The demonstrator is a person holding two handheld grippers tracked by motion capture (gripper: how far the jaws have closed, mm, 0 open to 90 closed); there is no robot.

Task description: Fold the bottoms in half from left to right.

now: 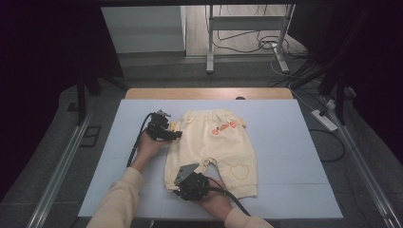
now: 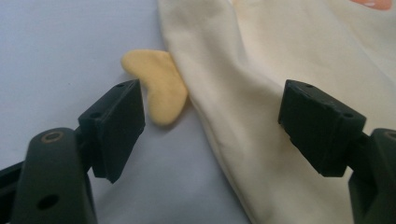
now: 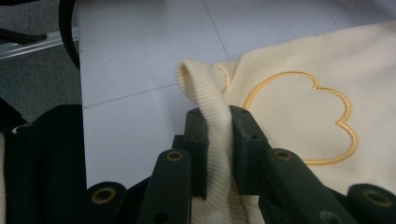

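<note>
Right tongs [image 3: 218, 154] on ribbed cream cuff [image 3: 205, 93]

Left gripper [image 2: 212, 114] jaws spread wide; right gripper [image 3: 218, 140] jaws clamped.

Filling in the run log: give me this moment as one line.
right gripper: shut on ribbed cuff | left gripper: open beside shorts edge | shorts flat on mat

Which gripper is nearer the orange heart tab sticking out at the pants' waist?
Left. The left gripper hovers open right over the heart tab; the right gripper clamps a leg cuff.
</note>
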